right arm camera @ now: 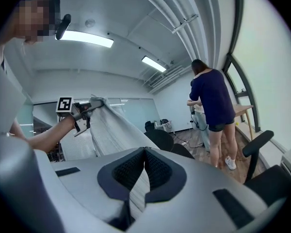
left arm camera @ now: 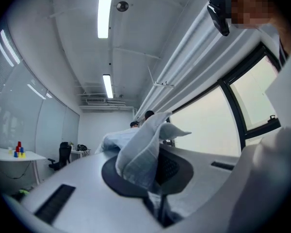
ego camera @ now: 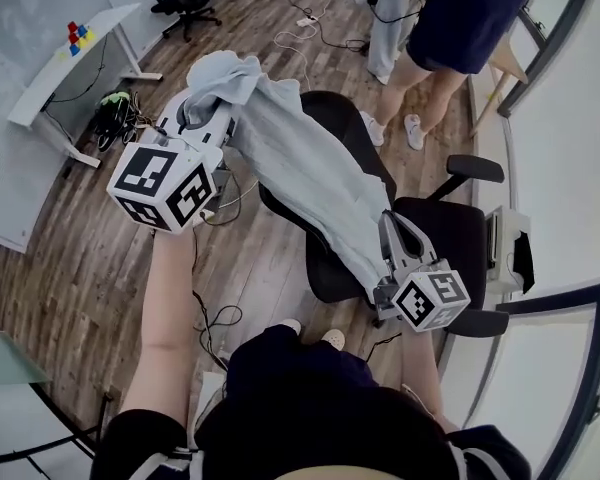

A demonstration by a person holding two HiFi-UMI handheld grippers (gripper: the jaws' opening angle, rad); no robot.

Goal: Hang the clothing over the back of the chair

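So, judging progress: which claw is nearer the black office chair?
Right. The right claw is at the black office chair; the left claw holds the pale grey garment aside, over wooden floor.

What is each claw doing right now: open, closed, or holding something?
Left claw: closed on one end of the grey garment.
Right claw: closed on the garment's other end.

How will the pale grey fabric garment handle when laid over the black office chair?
Likely floppy: the pale grey fabric garment bunches and folds between left gripper and right gripper. Probably light: two pinches carry it. It may slide off the black office chair back unless draped evenly.
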